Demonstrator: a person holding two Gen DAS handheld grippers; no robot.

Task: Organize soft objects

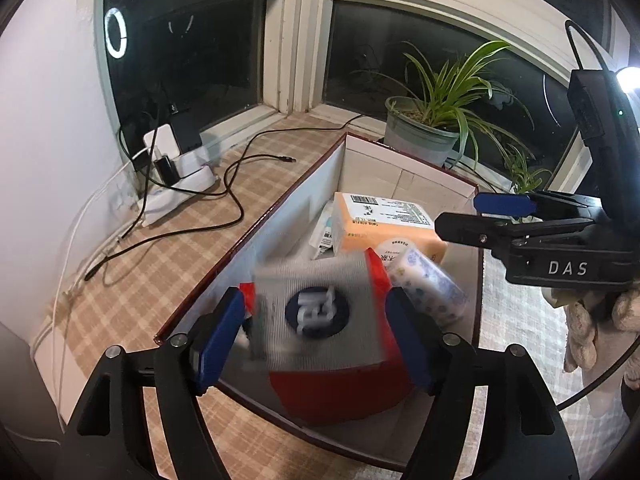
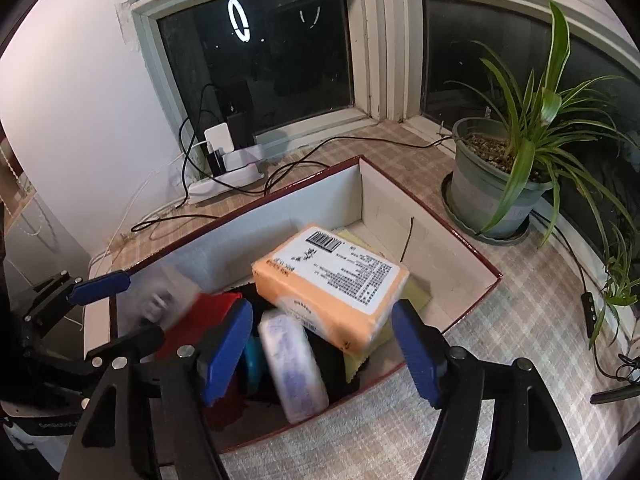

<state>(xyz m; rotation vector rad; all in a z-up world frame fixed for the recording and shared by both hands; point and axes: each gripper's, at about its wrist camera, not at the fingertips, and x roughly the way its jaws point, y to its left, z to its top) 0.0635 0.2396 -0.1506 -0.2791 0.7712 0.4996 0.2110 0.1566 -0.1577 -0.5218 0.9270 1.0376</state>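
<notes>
A dark-red-edged open box [image 1: 280, 204] [image 2: 440, 220] stands on the checked sill. In it lie an orange tissue pack [image 1: 380, 224] [image 2: 332, 280], a small floral tissue packet [image 1: 432, 288] [image 2: 292, 364] and dark cloth. My left gripper [image 1: 316, 336] has its blue pads on either side of a blurred red and grey soft item with a round badge [image 1: 320, 320], over the box's near end; contact is unclear. My right gripper [image 2: 324, 344] is open and empty above the box, and shows in the left wrist view [image 1: 500, 216].
A potted spider plant [image 1: 424, 128] [image 2: 492, 184] stands past the box by the window. A white power strip with chargers and black cables [image 1: 176, 176] [image 2: 228, 168] lies at the far left corner. A smaller plant [image 2: 616, 292] is at the right.
</notes>
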